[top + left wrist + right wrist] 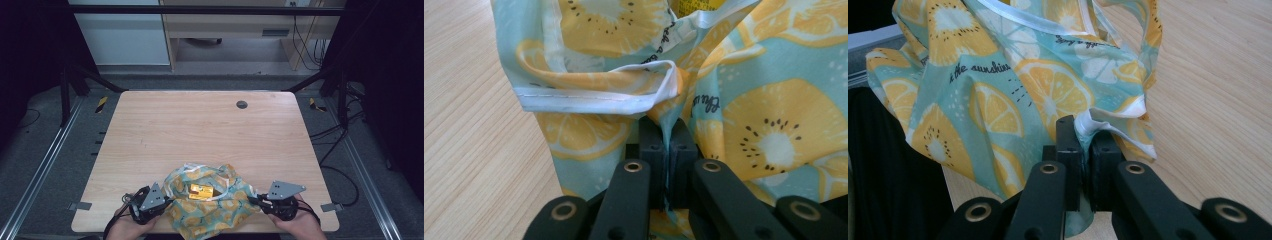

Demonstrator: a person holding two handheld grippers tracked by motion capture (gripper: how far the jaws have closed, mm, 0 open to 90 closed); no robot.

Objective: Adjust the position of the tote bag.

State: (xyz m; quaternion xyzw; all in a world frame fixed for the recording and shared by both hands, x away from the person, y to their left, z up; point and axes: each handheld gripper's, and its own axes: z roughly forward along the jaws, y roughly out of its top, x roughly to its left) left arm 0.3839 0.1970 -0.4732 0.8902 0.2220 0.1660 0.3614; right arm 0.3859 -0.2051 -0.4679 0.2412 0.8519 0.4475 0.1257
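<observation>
The bag [212, 202], a lemon-print fabric one, lies at the near edge of the counter [200, 130] in the high view, stretched between our two grippers: the left gripper [167, 201] pinches its left side, the right gripper [254, 200] its right, so its long axis runs across the counter from hand to hand and neither arm is nearer. Its mouth faces up and away from us, and a small orange pack [200, 191] sits inside, near the middle. In the left gripper view, we see the jaws closed tight on a fold of bag [774, 125] just below the white hem [599, 100], with the cloth rising straight ahead and a yellow sliver of the pack [696, 6] at the top. In the right gripper view, the jaws are likewise clamped on the bag [998, 90] at its white trim [1098, 122], the cloth spreading up and to the left. We judge that any next pull would go outward, along that hand-to-hand line.
</observation>
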